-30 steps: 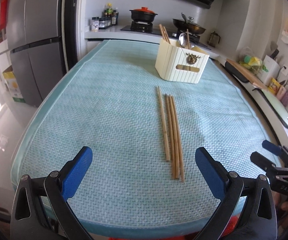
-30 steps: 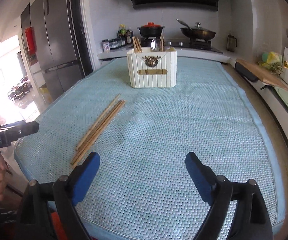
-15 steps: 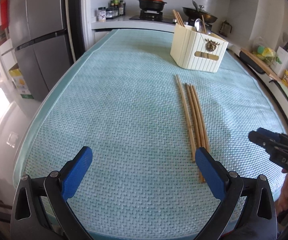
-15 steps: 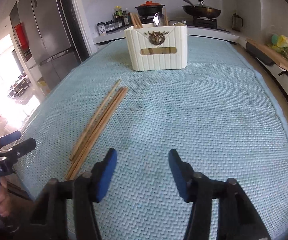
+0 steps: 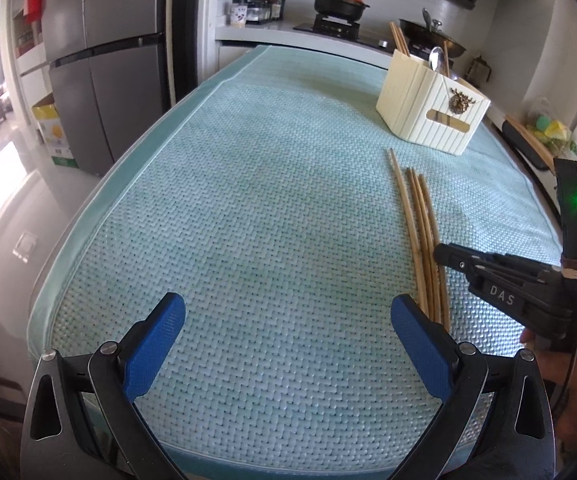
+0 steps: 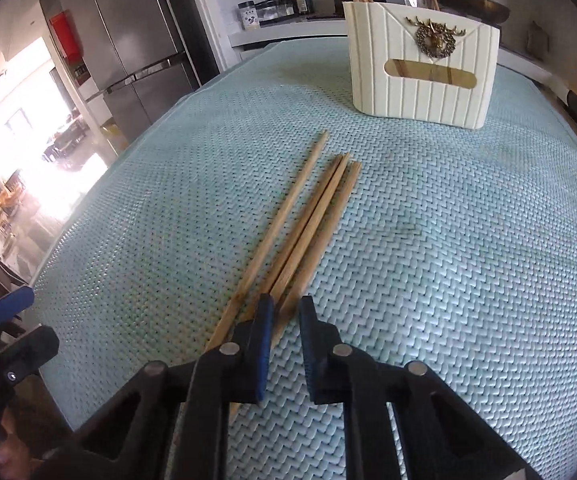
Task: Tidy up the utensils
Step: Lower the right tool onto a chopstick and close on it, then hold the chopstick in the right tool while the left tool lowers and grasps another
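Several wooden chopsticks (image 6: 308, 220) lie side by side on the teal woven mat (image 6: 468, 260); they also show in the left wrist view (image 5: 420, 224). A cream ribbed utensil holder (image 6: 420, 68) with a brass deer emblem stands behind them, holding chopsticks and a spoon; it shows in the left wrist view (image 5: 432, 116) too. My right gripper (image 6: 284, 312) is nearly closed, its blue pads straddling the near ends of the chopsticks with a narrow gap. My left gripper (image 5: 288, 320) is open and empty over the mat's near left part.
A steel fridge (image 5: 100, 60) stands left of the table. A counter behind holds a black pot (image 5: 338, 2), a wok (image 5: 434, 36) and spice jars (image 5: 262, 4). The mat's front edge (image 5: 288, 468) is close to me.
My right gripper has moved left and forward to the chopsticks' near ends and narrowed from wide open to a small gap. The left gripper has stayed open and shifted left.
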The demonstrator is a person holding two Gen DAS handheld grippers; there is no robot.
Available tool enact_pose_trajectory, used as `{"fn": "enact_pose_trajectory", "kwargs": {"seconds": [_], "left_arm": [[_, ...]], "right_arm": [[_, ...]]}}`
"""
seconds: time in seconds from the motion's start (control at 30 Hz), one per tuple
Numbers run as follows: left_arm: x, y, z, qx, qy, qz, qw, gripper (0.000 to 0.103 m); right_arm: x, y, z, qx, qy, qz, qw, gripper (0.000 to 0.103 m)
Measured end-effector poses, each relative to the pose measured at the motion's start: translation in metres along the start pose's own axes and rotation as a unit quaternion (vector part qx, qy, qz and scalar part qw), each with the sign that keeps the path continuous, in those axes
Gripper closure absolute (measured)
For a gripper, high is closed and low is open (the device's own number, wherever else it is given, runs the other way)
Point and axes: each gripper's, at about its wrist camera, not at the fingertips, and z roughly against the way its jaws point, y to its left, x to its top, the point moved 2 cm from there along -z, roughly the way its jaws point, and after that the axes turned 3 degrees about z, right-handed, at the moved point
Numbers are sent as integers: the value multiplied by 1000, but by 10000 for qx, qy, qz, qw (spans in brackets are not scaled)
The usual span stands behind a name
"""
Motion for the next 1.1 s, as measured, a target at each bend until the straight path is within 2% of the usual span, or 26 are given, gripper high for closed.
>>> {"fn": "enact_pose_trajectory", "kwargs": {"seconds": [0.07,0.3,0.47,0.63,0.67,0.73,0.77,0.8,1.1], "left_arm": [[-1,0,-2,-14,48,24,10000,1],[-2,-6,-1,36,22,-110,9999,1],[-3,-11,-8,8,126,-154,9998,1],[0,-20,-16,-69,235,-234,9994,1],[3,-23,-17,-96,240,-261,9993,1],[11,-28,-20,-201,248,-310,9990,1],[17,-31,-23,-243,244,-337,9988,1],[22,-33,-25,-259,222,-356,9988,1],[66,-75,-68,-262,185,-715,9969,1]], "right_arm": [[3,4,-3,-376,101,235,9990,91],[-10,-10,6,-881,131,258,9957,97],[-32,-56,27,-1218,71,-326,9920,97],[-55,-108,52,-1598,38,-946,9826,97],[-57,-115,56,-1626,26,-1017,9814,95],[-62,-126,64,-1636,7,-1141,9799,85],[-65,-130,69,-1641,-37,-1195,9792,74],[-68,-132,76,-1648,-122,-1247,9783,68],[-78,-134,102,-1585,-588,-1414,9754,67]]}}
